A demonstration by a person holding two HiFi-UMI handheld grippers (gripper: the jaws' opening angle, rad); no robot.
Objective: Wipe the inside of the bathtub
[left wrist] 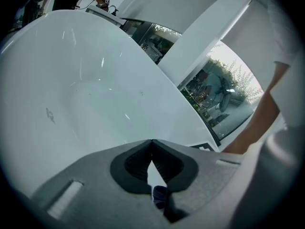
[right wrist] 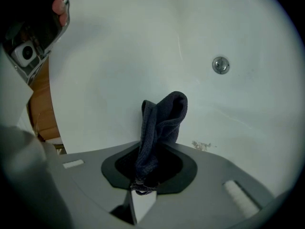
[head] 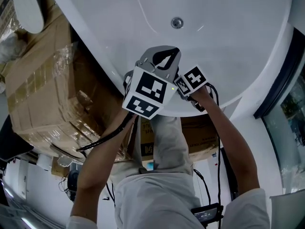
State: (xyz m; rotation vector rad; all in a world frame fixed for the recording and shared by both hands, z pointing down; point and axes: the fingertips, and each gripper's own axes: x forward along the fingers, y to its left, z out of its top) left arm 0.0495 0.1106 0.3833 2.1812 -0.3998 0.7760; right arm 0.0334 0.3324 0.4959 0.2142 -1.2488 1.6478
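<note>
Your left gripper (left wrist: 151, 143) and right gripper (right wrist: 151, 147) are grey with black pads (left wrist: 133, 168); each bears a cube (head: 150, 92) of black-and-white markers; black cables (head: 107, 138) trail from them. You wear a white short-sleeved top (head: 157, 199) and pale trousers (head: 167, 137).

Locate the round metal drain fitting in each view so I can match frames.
Head view: drain fitting, upper centre.
Left gripper view: not identifiable; only a faint mark at left.
Right gripper view: the fitting sits upper right, right of the clamped dark cloth.
Shared landmark: the white bathtub, its curved inner wall, in all three.
</note>
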